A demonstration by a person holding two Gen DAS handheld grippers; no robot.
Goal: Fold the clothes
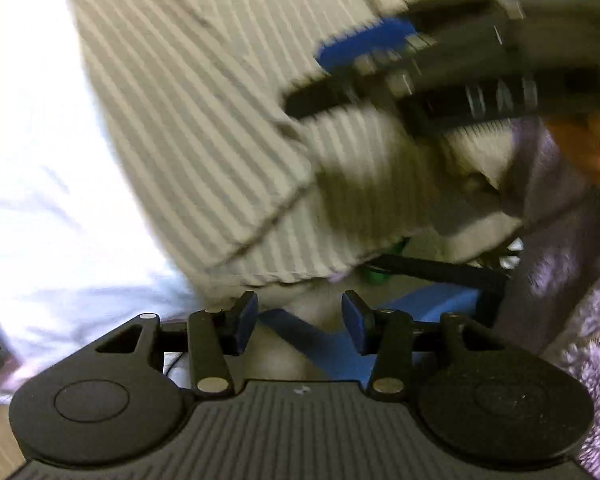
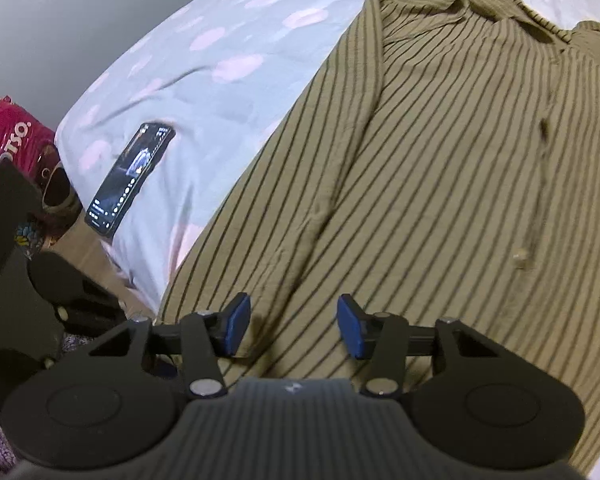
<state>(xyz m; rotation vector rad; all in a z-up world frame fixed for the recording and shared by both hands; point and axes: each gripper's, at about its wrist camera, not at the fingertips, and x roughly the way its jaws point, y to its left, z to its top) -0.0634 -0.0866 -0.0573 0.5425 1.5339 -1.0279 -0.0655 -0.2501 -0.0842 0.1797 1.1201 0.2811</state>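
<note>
An olive shirt with dark stripes [image 2: 440, 152] lies spread on the bed, collar at the far end, buttons up the front. My right gripper [image 2: 292, 326] is open and empty, hovering over the shirt's near hem. In the left wrist view the same shirt [image 1: 204, 112] looks washed out and blurred. My left gripper [image 1: 300, 322] is open and empty at the shirt's lower edge, its blue pads [image 1: 246, 314] apart. The right gripper [image 1: 440, 76] crosses the upper right of the left wrist view, blurred by motion.
The bed sheet [image 2: 204, 52] is pale blue with pink spots. A phone [image 2: 130, 178] with a lit screen lies on it left of the shirt. A pink bag [image 2: 14, 140] sits off the bed's left edge. A purple fleece sleeve [image 1: 572, 260] is at right.
</note>
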